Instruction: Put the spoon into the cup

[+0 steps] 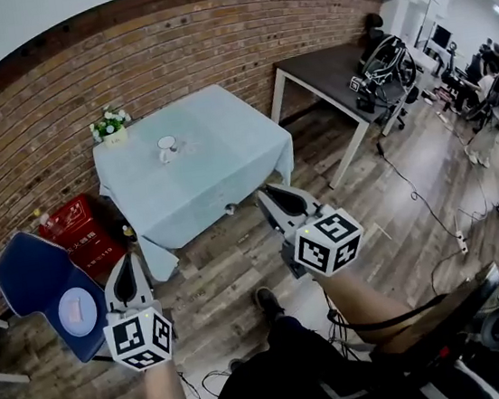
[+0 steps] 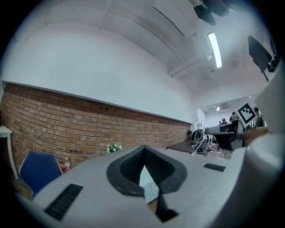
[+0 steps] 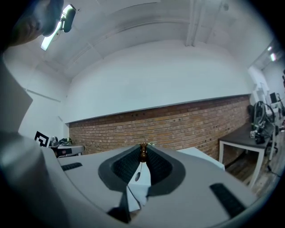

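My right gripper (image 3: pixel 143 148) is nearly closed and pinches a small thin-stemmed spoon (image 3: pixel 142 153) by the brown knob at its handle end, right at the jaw tips; the stem hangs down between the pads with the little bowl lowest. In the head view that right gripper (image 1: pixel 267 197) sits at the near right corner of the square tabletop (image 1: pixel 227 165) draped in a pale blue cloth, so the spoon is at the near edge of the cloth, not over the middle. The white cup (image 1: pixel 167 147) stands upright on the far left part of the cloth, well apart from the spoon, and a small pot of white flowers with green leaves (image 1: pixel 110 125) stands at the far left corner, near the cup but not touching it. My left gripper (image 2: pixel 144 150) has its jaws together at the tips with nothing between them; in the head view the left gripper (image 1: pixel 124 259) is off the near left side of the tabletop, above the wooden plank floor (image 1: pixel 231 269). A blue chair (image 1: pixel 22 270) stands further left with a pale round plate on its seat, a red plastic crate (image 1: pixel 75 228) sits between it and the tabletop, and a red brick wall (image 1: pixel 166 50) runs behind everything
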Demonstrator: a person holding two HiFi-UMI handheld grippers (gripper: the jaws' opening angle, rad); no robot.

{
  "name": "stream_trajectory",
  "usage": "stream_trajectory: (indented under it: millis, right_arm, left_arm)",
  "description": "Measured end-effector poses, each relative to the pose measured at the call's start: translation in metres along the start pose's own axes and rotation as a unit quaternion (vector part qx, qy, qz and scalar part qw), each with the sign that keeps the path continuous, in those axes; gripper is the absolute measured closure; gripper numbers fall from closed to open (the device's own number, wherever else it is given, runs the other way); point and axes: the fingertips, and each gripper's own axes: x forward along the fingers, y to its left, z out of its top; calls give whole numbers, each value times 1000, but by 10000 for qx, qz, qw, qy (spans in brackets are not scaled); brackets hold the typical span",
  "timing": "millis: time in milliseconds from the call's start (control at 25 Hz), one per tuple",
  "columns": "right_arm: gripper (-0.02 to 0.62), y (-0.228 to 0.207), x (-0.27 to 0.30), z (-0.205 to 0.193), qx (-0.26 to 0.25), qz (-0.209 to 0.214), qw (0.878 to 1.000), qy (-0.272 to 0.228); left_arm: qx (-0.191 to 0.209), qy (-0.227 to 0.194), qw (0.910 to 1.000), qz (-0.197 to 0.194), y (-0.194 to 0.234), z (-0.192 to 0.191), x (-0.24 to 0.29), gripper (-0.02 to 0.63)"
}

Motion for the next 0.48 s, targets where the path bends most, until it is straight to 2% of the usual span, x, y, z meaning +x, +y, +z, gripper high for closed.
stream_trajectory:
  millis: [480]
  right_arm:
    - [543, -68, 110, 21, 16, 576, 9983, -65]
  left_arm:
    - [122, 100, 9992, 362, 10, -11, 111, 597]
